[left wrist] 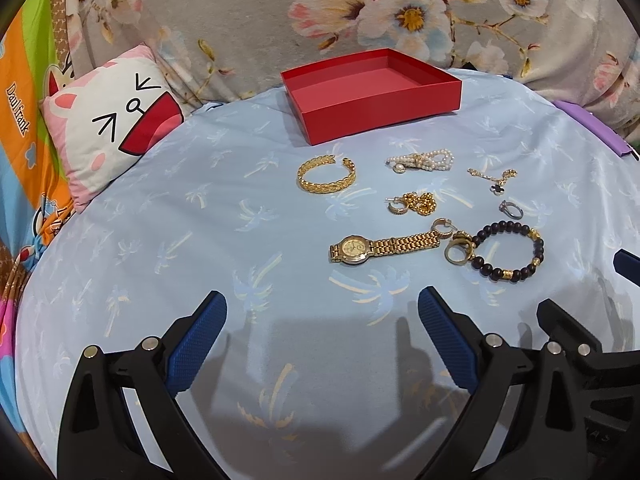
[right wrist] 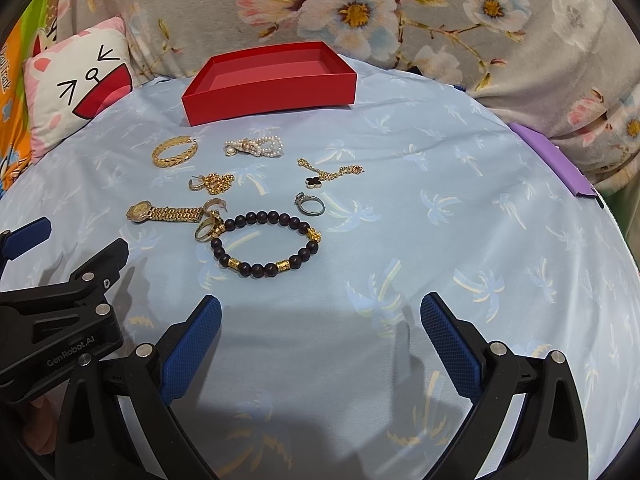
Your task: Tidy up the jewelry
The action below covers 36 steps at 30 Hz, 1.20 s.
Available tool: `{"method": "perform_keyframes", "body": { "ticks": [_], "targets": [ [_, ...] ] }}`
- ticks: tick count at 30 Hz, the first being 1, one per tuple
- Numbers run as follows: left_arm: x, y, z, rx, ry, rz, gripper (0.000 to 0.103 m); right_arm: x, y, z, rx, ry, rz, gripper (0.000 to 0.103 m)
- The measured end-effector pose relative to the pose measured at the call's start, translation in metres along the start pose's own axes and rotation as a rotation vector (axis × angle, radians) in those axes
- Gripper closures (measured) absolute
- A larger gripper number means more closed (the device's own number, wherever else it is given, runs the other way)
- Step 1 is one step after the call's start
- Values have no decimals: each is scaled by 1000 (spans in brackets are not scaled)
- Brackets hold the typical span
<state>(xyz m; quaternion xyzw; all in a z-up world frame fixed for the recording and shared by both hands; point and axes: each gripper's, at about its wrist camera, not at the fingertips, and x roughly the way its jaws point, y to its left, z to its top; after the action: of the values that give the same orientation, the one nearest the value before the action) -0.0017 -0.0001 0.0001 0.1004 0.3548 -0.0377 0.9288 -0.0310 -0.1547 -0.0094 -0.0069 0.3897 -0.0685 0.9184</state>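
An empty red box point(left wrist: 400, 108) point(right wrist: 276, 88) sits at the far side of the blue cloth. In front of it lie a gold bangle point(left wrist: 326, 174) point(right wrist: 175, 151), a pearl bow piece point(left wrist: 420, 160) point(right wrist: 254, 147), a clover chain point(left wrist: 492, 178) point(right wrist: 328, 174), gold earrings point(left wrist: 412, 203) point(right wrist: 212, 183), a silver ring point(left wrist: 511, 209) point(right wrist: 311, 204), a gold watch point(left wrist: 380, 247) point(right wrist: 164, 212), a gold ring point(left wrist: 458, 251) point(right wrist: 206, 230) and a dark bead bracelet point(left wrist: 508, 254) point(right wrist: 264, 244). My left gripper point(left wrist: 322, 316) and right gripper point(right wrist: 320, 320) both hover open near the front, empty.
A cartoon cushion point(left wrist: 108, 120) point(right wrist: 76, 84) lies at the far left beside bright bedding. A floral blanket point(left wrist: 400, 12) backs the cloth. A purple flat object point(right wrist: 556, 160) rests at the right edge. The left gripper's body point(right wrist: 60, 312) shows at the left of the right wrist view.
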Motion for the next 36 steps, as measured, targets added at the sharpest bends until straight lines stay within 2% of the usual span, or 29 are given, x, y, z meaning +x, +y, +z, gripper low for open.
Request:
{"method": "perform_keyframes", "body": {
  "ticks": [36],
  "targets": [
    [2,-1,-2,-3,7,-7,9,0,0,1,-1,-1,0,5]
  ]
}}
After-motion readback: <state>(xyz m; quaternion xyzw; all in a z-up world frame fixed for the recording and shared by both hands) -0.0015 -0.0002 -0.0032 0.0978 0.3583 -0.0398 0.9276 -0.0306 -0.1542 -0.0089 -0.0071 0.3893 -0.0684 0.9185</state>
